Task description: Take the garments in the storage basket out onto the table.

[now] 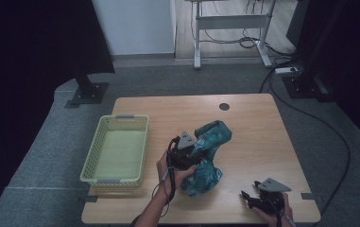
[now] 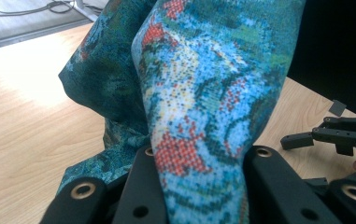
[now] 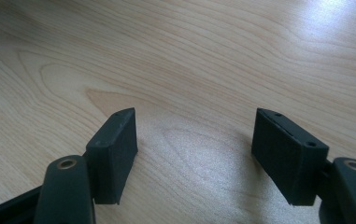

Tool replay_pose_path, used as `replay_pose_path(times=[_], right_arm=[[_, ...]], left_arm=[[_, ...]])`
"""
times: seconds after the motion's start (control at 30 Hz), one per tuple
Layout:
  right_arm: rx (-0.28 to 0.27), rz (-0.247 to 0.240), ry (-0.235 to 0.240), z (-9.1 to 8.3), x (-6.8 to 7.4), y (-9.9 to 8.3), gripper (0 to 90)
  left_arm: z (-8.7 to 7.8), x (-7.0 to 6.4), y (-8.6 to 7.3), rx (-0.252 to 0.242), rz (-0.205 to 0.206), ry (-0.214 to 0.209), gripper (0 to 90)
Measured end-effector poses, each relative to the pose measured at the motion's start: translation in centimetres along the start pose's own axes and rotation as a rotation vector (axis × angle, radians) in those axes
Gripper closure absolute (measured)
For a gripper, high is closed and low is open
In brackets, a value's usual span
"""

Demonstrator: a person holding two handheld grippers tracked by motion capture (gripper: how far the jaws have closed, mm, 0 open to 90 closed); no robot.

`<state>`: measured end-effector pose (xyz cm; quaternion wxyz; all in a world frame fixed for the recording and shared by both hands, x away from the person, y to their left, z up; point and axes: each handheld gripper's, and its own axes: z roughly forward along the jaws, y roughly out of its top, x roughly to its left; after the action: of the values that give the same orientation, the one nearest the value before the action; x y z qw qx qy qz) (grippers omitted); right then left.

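Note:
A teal cloth [image 1: 212,140] with red, yellow and blue patterning stands bunched up in the middle of the wooden table [image 1: 262,137]. My left gripper [image 1: 192,159] is shut on the cloth from its left side. In the left gripper view a fold of the cloth [image 2: 203,93] is pinched between the two black jaws of the left gripper [image 2: 199,161] and rises above them. My right gripper [image 1: 247,196] rests low near the table's front right edge, apart from the cloth. Its jaws stand wide open over bare wood, the right gripper [image 3: 194,144] holding nothing.
A pale yellow-green plastic basket [image 1: 121,118] sits on the left part of the table, empty inside. A dark round hole [image 1: 224,106] marks the table's far edge. The right gripper [image 2: 325,135] also shows at the right of the left gripper view.

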<state>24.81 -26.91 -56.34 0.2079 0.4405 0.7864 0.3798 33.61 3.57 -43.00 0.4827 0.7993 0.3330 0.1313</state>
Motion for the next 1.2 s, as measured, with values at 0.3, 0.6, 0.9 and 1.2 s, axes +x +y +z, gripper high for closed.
replay_pose_path(times=[0.3, 0.6, 0.9, 1.2], right_arm=[[0.0, -0.001, 0.001, 0.0, 0.0, 0.0, 30.8], [0.0, 0.0, 0.002, 0.0, 0.0, 0.0, 30.8], [-0.001, -0.002, 0.003, 0.0, 0.0, 0.0, 30.8], [-0.001, -0.002, 0.003, 0.0, 0.0, 0.0, 30.7]], left_arm=[[1.7, 0.1, -1.2, 0.025, -0.022, -0.022, 76.1], [3.3, 0.3, -2.8, 0.047, -0.066, -0.033, 77.6], [4.5, 0.4, -4.1, 0.088, -0.071, -0.031, 77.2], [5.7, 0.2, -5.3, 0.118, -0.08, -0.031, 73.9]])
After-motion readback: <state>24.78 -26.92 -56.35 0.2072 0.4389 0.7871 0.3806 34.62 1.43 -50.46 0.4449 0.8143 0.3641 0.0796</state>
